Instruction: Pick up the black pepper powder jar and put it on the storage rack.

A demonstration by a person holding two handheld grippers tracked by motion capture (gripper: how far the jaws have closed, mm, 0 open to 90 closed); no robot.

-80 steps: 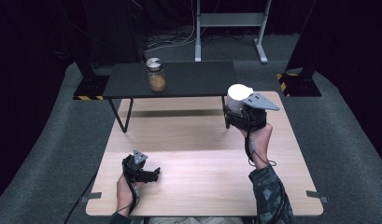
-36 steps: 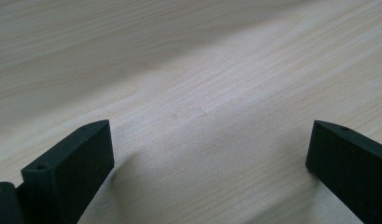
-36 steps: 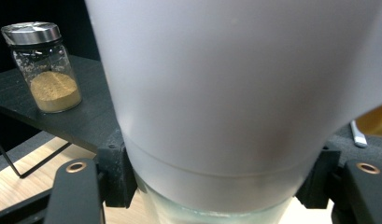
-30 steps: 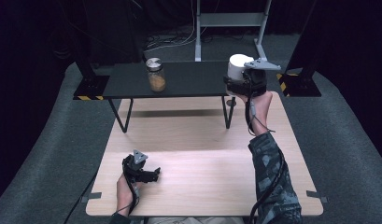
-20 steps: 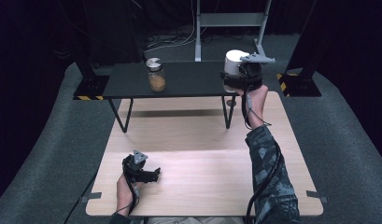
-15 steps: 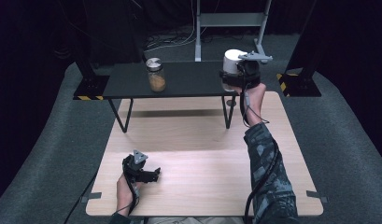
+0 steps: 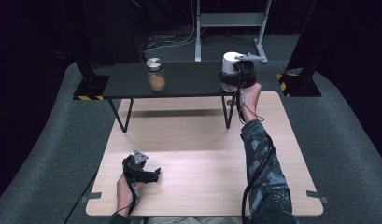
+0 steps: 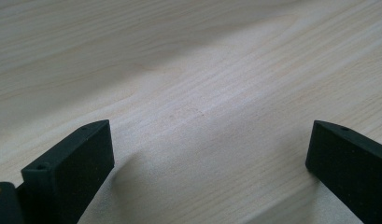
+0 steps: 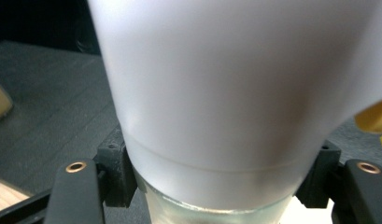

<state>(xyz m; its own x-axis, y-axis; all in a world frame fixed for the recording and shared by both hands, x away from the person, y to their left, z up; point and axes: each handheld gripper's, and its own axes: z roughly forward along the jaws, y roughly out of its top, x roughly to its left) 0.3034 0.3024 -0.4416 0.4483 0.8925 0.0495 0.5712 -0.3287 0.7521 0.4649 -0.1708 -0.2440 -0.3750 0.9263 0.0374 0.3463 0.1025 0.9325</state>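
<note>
Right fingers: I have the right gripper [image 7: 235, 74] clamped on the white-capped jar [image 7: 230, 62], pads [image 9: 115, 172] pressing both sides.
Jar place: over the far black shelf's [image 7: 188, 81] right end.
Left fingers: left gripper [image 7: 149, 173] spread wide, empty, on the near wooden table [image 7: 202, 154].
Farther left: spice jar [image 7: 156, 74] on shelf.

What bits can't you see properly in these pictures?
- White jar in the right gripper: in the right gripper view it is too close and blurred, its top cut off.
- Whether its base touches the black table: the gripper hides it in the high view.
- Contents of the lidded jar: too small.
</note>
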